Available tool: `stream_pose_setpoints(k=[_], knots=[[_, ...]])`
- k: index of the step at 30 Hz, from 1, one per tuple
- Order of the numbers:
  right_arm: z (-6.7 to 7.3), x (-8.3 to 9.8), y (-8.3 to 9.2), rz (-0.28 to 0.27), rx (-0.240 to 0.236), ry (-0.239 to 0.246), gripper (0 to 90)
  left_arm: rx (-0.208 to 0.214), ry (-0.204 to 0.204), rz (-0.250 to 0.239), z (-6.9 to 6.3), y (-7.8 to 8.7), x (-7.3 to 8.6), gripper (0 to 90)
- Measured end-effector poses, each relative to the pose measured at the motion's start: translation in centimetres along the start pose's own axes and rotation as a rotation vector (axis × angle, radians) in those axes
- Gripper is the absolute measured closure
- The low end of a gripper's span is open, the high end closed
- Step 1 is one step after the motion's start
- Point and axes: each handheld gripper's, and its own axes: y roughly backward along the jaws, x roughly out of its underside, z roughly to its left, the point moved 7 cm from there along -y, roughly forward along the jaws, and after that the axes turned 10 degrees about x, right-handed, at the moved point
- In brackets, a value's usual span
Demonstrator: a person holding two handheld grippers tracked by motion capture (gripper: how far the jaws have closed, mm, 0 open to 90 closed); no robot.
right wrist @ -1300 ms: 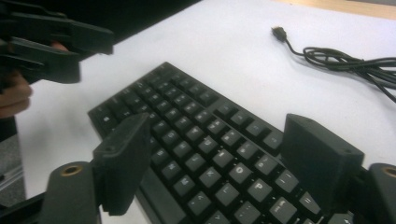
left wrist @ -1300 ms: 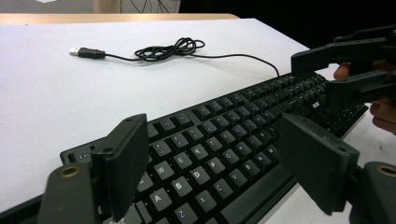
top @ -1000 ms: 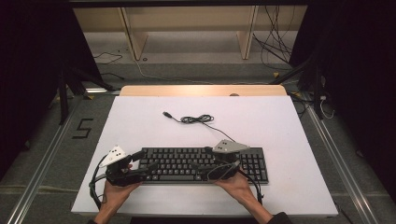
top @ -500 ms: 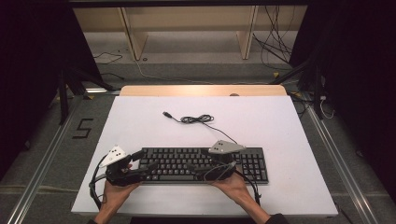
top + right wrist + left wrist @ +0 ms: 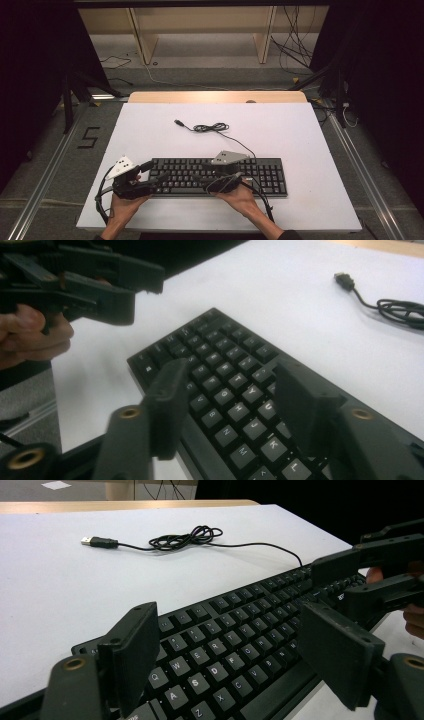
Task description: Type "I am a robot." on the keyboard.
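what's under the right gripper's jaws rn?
The black keyboard: letter keys show between the right gripper's parted jaws, which have just been closing, with nothing clamped. The keys right beneath the jaws are covered.

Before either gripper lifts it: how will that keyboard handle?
The keyboard looks stiff and flat, so it probably won't sag or roll. Being long, it may tilt if lifted at one end. Its loose cable likely drags behind, and the smooth table probably lets it slide.

Black keyboard (image 5: pixel 220 176), white table (image 5: pixel 300 135), black cable (image 5: pixel 212 128)
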Motion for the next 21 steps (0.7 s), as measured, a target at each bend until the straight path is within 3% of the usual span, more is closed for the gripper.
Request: stream_pose_setpoints(k=[8,12,21], knots=[[0.5,0.5,-1.4,0.053,0.009,0.02,78.4,-0.002,0.0,-0.005,0.0,0.0,-0.1,24.6],[0.8,0.8,-2.2,0.081,0.004,0.034,87.8,-0.002,0.001,-0.006,0.0,0.0,-0.1,24.6],[1.5,1.5,-3.7,0.134,-0.002,0.051,90.0,-0.003,0.001,-0.006,0.0,0.0,0.0,24.7]])
